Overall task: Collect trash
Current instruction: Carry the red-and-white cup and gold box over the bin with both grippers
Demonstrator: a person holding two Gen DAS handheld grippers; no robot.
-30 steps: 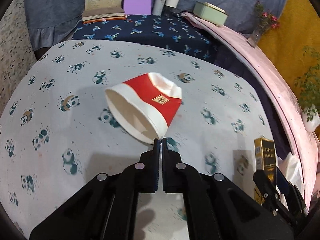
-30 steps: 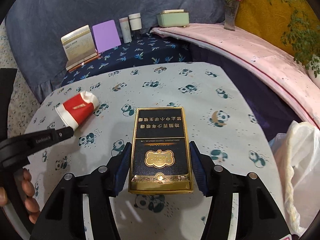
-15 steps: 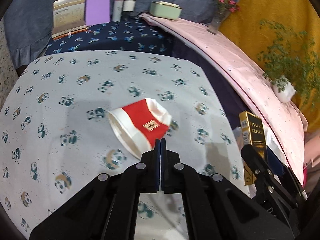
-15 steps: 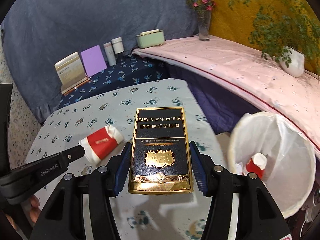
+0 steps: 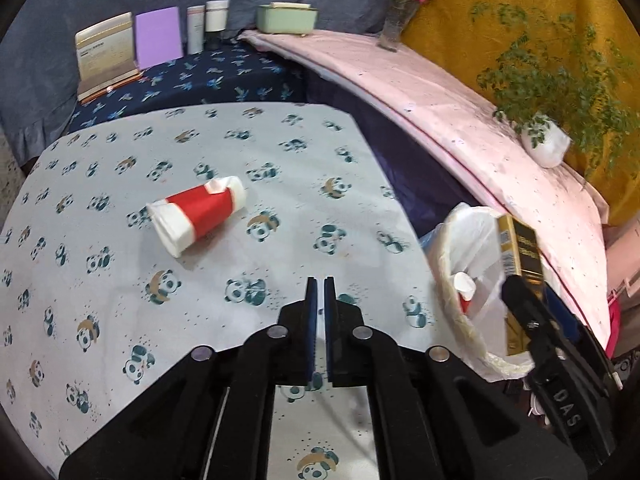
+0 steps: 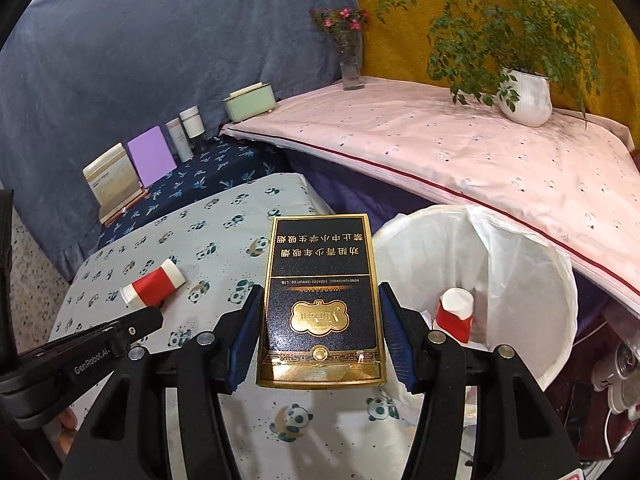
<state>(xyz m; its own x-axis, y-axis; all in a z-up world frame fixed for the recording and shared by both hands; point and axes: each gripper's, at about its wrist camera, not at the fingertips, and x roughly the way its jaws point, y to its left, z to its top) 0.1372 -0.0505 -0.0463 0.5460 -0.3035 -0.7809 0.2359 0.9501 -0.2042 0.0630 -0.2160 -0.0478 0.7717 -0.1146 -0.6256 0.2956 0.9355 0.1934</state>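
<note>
A red and white paper cup (image 5: 198, 214) lies on its side on the panda-print table (image 5: 280, 152); it also shows in the right wrist view (image 6: 154, 286). My left gripper (image 5: 320, 292) is shut and empty, above the table, apart from the cup. My right gripper (image 6: 320, 304) is shut on a black and gold cigarette box (image 6: 320, 304), held at the table's right edge beside the white-lined trash bin (image 6: 532, 264). The box also shows in the left wrist view (image 5: 522, 268), over the bin (image 5: 460, 236). Another red cup (image 6: 454, 314) lies inside the bin.
A pink-covered bench (image 6: 480, 148) with a potted plant (image 6: 524, 96) and flower vase (image 6: 352, 64) runs behind the bin. A card holder (image 5: 106, 54), purple card (image 5: 158, 36), bottles (image 5: 208, 24) and a green box (image 5: 286, 18) stand at the back.
My left gripper has let go of the red cup, which now lies on the table, and has drawn back. My right gripper has carried the cigarette box right, to the bin.
</note>
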